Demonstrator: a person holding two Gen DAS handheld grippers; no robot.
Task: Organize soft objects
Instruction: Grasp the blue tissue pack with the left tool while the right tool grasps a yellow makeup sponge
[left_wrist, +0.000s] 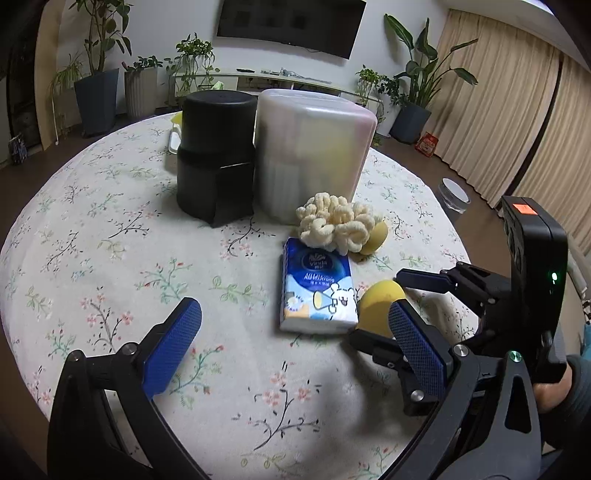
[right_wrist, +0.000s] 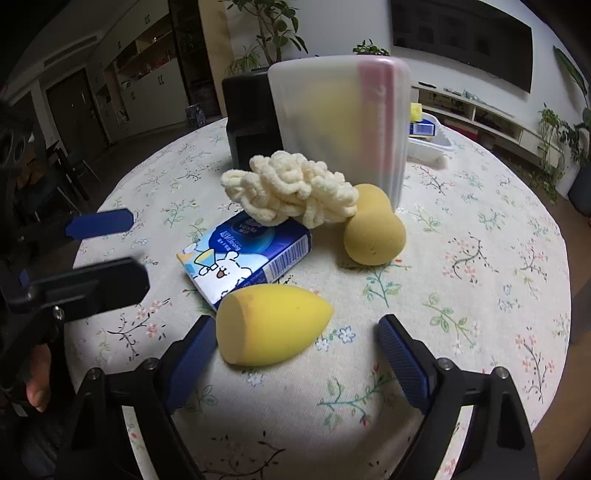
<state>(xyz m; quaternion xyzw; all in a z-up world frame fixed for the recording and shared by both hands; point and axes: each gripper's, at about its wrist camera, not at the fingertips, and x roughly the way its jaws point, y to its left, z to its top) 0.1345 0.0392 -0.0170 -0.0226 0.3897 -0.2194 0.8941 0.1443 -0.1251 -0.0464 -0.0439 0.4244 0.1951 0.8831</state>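
Wall TV (left_wrist: 290, 24) over low shelf, potted plants (left_wrist: 98, 70) (several), beige curtains (left_wrist: 491, 122) rt

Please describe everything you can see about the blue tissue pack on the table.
The tissue pack is a small, flat rectangular packet in glossy plastic wrap, blue on top with a round dark logo, white lettering and a white cartoon bear. One side bears a barcode. It lies flat on the floral tablecloth. The cream fluffy yarn bundle rests over its far end, and the yellow egg-shaped sponge lies at its near corner. No gripper holds it.
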